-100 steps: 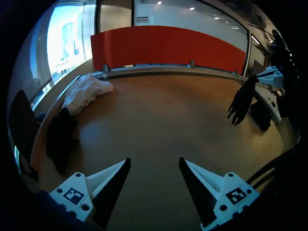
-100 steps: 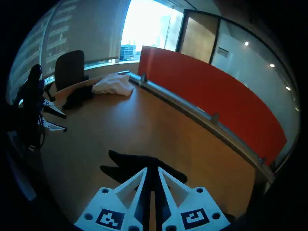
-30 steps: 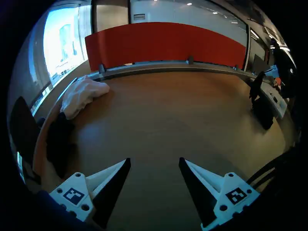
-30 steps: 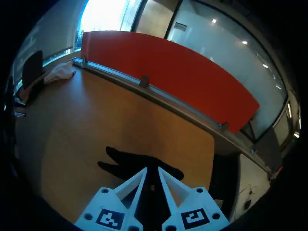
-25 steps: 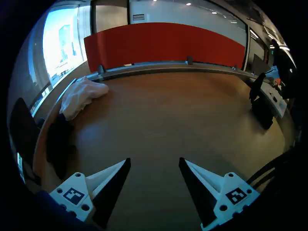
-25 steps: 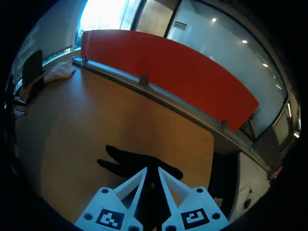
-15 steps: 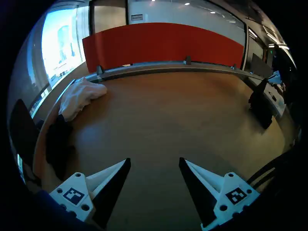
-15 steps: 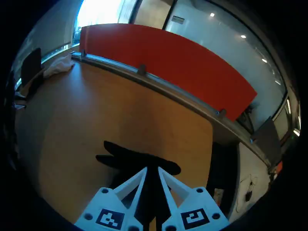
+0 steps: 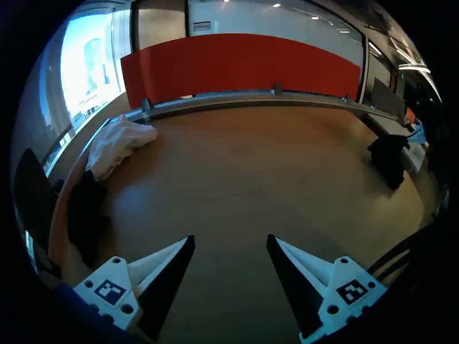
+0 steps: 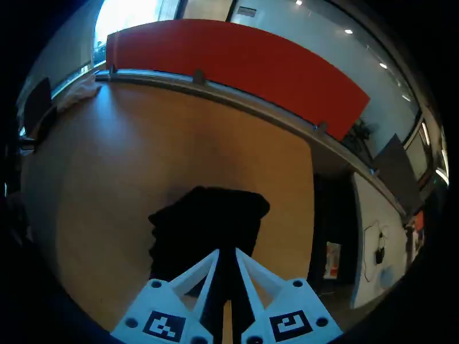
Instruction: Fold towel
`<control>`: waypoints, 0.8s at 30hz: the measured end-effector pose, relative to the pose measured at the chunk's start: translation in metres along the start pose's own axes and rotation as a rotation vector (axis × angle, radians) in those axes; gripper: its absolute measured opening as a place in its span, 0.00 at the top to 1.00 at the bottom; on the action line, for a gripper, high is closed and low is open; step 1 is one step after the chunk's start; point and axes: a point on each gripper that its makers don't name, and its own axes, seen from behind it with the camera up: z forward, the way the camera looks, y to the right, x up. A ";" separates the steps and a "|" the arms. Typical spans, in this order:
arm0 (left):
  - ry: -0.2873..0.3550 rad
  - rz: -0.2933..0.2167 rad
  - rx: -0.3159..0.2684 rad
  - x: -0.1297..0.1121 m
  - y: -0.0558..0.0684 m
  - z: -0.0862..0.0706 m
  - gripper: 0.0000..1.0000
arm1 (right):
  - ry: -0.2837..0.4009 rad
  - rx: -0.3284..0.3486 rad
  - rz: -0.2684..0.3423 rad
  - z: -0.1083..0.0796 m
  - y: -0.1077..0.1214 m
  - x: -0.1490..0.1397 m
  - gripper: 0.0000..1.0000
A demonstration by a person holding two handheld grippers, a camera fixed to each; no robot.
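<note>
Black towel (image 10: 212,218) lies bunched near the bench (image 10: 115,160) end, pinched by right gripper (image 10: 226,251), its 2 fingers nearly together on it. Left gripper (image 9: 229,237) is wide open, empty, over bare wood. White cloth (image 9: 117,143) sits in the far corner.

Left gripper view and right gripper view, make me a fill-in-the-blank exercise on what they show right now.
1. The left gripper holds its fingers ____ above the wooden table.
2. The right gripper has its fingers shut on a towel whose colour is ____.
3. The partition along the table's far edge is ____.
4. The crumpled cloth nearest the partition is ____.
Missing words: open; black; red; white.
</note>
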 end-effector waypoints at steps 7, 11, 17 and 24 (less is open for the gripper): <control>0.003 0.013 -0.001 0.002 0.000 -0.001 0.07 | -0.030 0.000 0.037 0.000 -0.007 -0.025 0.95; 0.004 0.014 0.001 0.002 -0.002 -0.003 0.07 | -0.050 0.000 0.057 0.001 -0.009 -0.039 0.95; 0.001 0.014 0.005 0.000 -0.004 -0.005 0.07 | -0.078 -0.018 0.090 0.008 -0.005 -0.056 0.95; 0.000 0.016 0.010 -0.002 -0.006 -0.007 0.07 | -0.106 -0.049 0.121 0.015 0.006 -0.067 0.95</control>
